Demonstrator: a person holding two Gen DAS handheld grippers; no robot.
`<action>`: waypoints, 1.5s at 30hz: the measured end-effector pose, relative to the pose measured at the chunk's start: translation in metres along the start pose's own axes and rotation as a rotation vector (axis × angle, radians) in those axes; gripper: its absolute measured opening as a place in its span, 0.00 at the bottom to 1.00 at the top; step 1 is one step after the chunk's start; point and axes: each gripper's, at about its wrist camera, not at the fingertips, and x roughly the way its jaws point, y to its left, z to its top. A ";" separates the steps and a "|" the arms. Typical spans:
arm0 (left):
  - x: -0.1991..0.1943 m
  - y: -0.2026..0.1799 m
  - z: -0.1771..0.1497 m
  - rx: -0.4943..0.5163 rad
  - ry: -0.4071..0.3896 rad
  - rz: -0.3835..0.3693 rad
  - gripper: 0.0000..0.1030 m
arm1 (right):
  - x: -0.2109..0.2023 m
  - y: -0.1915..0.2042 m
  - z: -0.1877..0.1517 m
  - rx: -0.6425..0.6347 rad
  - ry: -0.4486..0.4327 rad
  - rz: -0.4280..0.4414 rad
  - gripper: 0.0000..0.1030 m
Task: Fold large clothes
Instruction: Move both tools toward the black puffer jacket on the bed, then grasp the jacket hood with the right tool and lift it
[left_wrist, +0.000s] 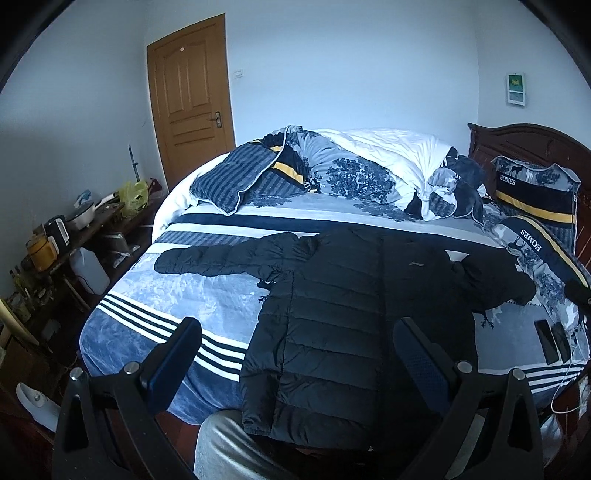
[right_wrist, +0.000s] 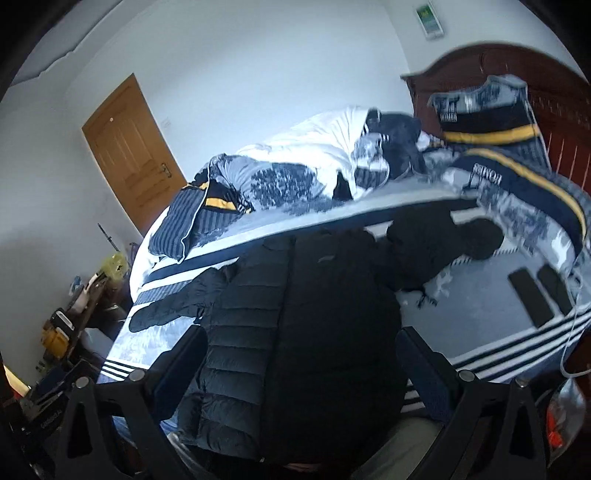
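A black quilted puffer jacket (left_wrist: 332, 314) lies face up on the bed, zipped, its hem hanging over the near edge. Its left sleeve (left_wrist: 221, 258) stretches flat to the left. Its right sleeve (left_wrist: 495, 280) is bunched near the pillows. The jacket also shows in the right wrist view (right_wrist: 295, 325). My left gripper (left_wrist: 295, 332) is open and empty, held above the jacket's lower half. My right gripper (right_wrist: 299, 339) is open and empty, held above the jacket's middle.
The bed (left_wrist: 147, 310) has a blue striped blanket. A heaped duvet (left_wrist: 351, 166) and pillows (left_wrist: 535, 195) lie at the back. Two phones (left_wrist: 552, 341) with a cable lie at the right. A cluttered side table (left_wrist: 74, 229) stands left, a door (left_wrist: 188, 99) behind.
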 end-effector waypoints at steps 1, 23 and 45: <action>0.000 -0.001 0.001 0.003 -0.002 0.000 1.00 | -0.004 0.003 0.000 -0.015 -0.018 -0.014 1.00; 0.014 -0.014 -0.010 0.031 0.031 -0.007 1.00 | 0.009 0.007 -0.009 -0.046 -0.049 -0.021 1.00; 0.117 -0.083 0.011 0.041 0.142 -0.149 1.00 | 0.138 -0.222 0.039 0.446 0.030 0.098 0.96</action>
